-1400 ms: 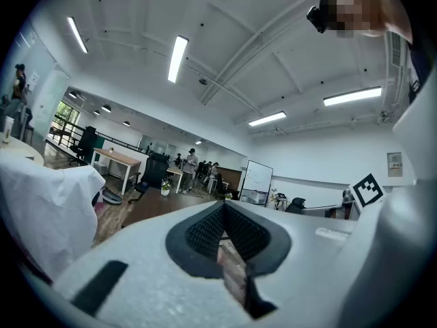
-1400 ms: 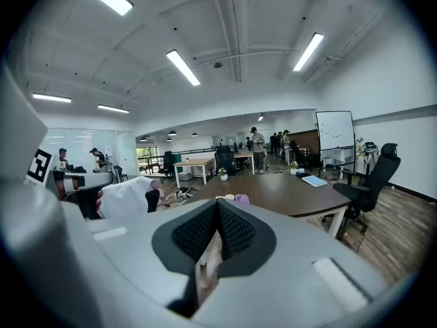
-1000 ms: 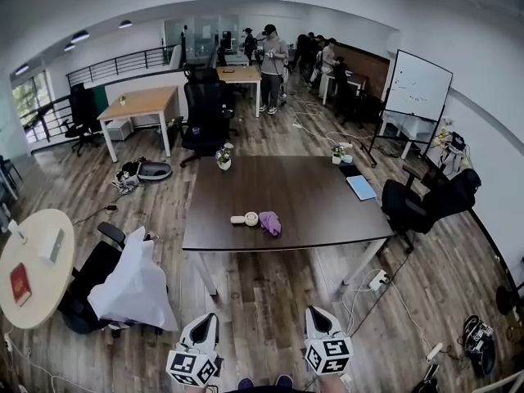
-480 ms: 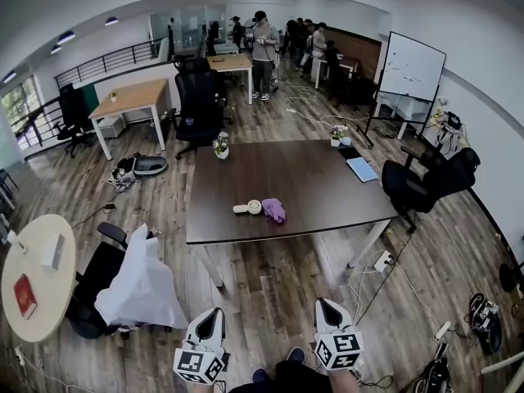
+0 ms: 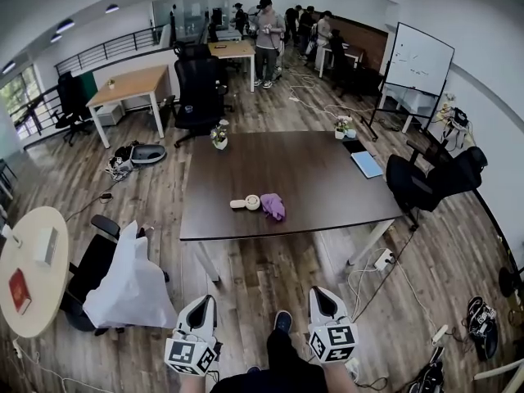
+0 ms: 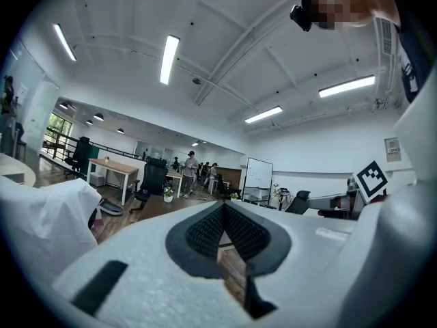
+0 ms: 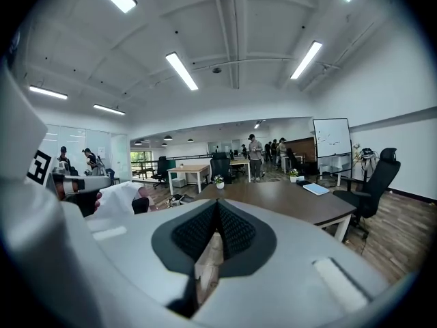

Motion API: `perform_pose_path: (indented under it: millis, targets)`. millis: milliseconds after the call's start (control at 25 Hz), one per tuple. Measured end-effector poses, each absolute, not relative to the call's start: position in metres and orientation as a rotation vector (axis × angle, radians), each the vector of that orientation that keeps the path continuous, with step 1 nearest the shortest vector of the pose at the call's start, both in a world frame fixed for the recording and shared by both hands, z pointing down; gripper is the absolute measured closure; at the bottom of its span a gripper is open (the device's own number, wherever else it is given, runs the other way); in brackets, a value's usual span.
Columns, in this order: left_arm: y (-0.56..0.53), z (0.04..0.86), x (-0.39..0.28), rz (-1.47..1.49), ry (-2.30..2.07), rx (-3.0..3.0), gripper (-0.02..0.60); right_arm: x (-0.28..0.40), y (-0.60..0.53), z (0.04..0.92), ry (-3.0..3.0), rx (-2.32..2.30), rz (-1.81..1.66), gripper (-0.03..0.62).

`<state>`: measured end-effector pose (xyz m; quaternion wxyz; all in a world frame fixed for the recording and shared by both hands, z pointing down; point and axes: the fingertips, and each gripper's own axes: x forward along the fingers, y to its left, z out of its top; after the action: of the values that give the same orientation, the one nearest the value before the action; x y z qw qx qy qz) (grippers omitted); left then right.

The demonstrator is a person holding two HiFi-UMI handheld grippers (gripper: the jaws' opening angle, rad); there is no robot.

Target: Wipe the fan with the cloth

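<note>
Left gripper point(image 6: 222, 208), right gripper point(image 7: 216, 206) forward: closed, empty.

The room is lit brightly and evenly by ceiling strip lights point(image 7: 181, 70), which are blown out to glaring white bars in both gripper views. Daylight is admitted through windows point(image 5: 18, 97) far left of the desk point(image 5: 311, 187). Only soft shadow is cast beneath the desk. Straight lines are bent strongly toward the edges, and the gripper views' corners are blacked out. The left tool point(image 6: 222, 214) and right tool point(image 7: 217, 212) are rendered soft.
</note>
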<state>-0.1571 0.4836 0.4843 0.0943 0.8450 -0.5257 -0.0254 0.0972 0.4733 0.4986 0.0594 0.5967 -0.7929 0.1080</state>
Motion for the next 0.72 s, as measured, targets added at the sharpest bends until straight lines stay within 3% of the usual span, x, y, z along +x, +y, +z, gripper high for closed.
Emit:
perform_pose_path:
  millis: [720]
  targets:
    - [0.282, 0.473, -0.116, -0.045, -1.658, 2.475, 0.586, 0.113, 0.258, 0.491, -2.512, 1.563, 0.289, 0.583]
